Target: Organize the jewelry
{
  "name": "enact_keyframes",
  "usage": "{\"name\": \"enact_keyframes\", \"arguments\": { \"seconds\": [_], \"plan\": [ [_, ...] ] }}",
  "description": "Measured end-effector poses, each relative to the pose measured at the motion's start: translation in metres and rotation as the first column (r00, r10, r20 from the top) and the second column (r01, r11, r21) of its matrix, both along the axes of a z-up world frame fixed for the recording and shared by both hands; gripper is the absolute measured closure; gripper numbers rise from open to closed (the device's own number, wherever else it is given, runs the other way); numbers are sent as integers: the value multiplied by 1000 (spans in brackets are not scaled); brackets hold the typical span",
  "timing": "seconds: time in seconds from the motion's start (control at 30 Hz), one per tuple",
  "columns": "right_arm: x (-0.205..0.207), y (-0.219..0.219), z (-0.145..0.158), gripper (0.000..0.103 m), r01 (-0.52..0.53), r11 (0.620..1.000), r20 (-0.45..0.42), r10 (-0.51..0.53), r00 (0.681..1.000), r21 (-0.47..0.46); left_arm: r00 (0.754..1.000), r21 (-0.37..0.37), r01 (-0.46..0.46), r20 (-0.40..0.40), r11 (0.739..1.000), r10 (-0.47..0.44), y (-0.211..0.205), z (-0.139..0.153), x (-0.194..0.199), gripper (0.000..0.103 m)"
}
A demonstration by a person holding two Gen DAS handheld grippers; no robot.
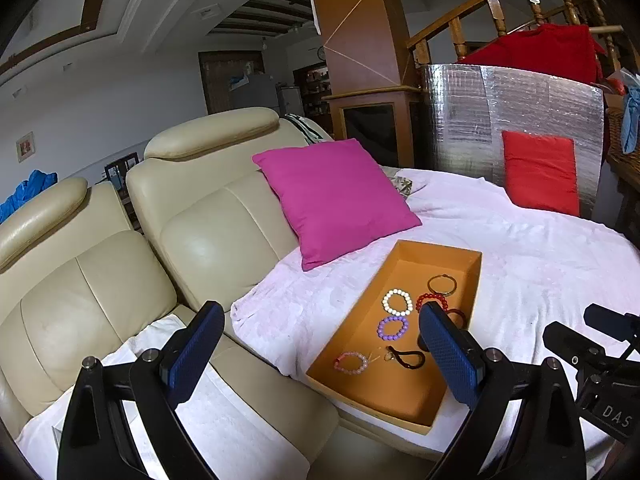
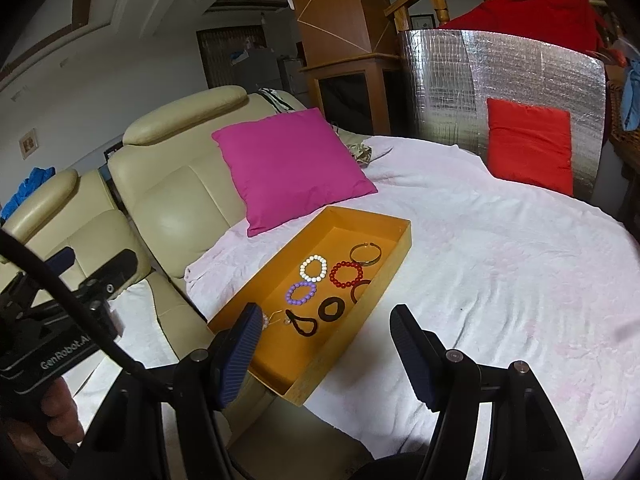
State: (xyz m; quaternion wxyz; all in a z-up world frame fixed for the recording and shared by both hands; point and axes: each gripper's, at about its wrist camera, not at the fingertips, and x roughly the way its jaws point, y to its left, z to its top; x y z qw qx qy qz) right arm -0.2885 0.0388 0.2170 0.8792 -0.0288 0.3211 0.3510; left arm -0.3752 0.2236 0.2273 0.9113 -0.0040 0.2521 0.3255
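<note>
An orange tray (image 1: pixel 400 394) (image 2: pixel 280 364) lies on a pale pink blanket. In it are a white bead bracelet (image 2: pixel 313 268), a red one (image 2: pixel 346 274), a purple one (image 2: pixel 301 293), a gold bangle (image 2: pixel 365 254), a dark scrunchie (image 2: pixel 331 309) and a black hair tie (image 2: pixel 302 324). A pink bead bracelet (image 1: pixel 351 362) lies near the tray's near end. My left gripper (image 1: pixel 320 308) stands open over the tray's left edge, holding nothing. Above the tray's near end my right gripper (image 2: pixel 326 312) is open and empty too.
A cream leather sofa (image 1: pixel 208 240) runs along the left. A magenta cushion (image 1: pixel 336 196) leans just behind the tray. A red cushion (image 2: pixel 528 144) rests against a silver foil panel (image 2: pixel 500 72) at the back. The blanket (image 2: pixel 500 280) spreads to the right of the tray.
</note>
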Motion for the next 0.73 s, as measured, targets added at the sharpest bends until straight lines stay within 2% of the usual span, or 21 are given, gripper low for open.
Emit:
{"name": "enact_keyframes", "arguments": {
  "seconds": [0.4,0.57,0.63,0.73],
  "plan": [
    [16,30,-13,33,-53,998,26,54,998,-16,1000,-26,-1,-24,1000,0,18,-10,14,5],
    [27,40,-19,33,-66,998,18,67,998,-12,999,-14,-10,-40,1000,10,21,-12,24,5],
    [34,39,-21,33,-65,998,9,65,998,-6,999,-3,9,-35,1000,-9,16,-12,30,5],
    [55,18,-21,33,-22,999,-20,23,1000,48,993,22,106,-53,994,-105,-12,-14,55,5]
  ]
}}
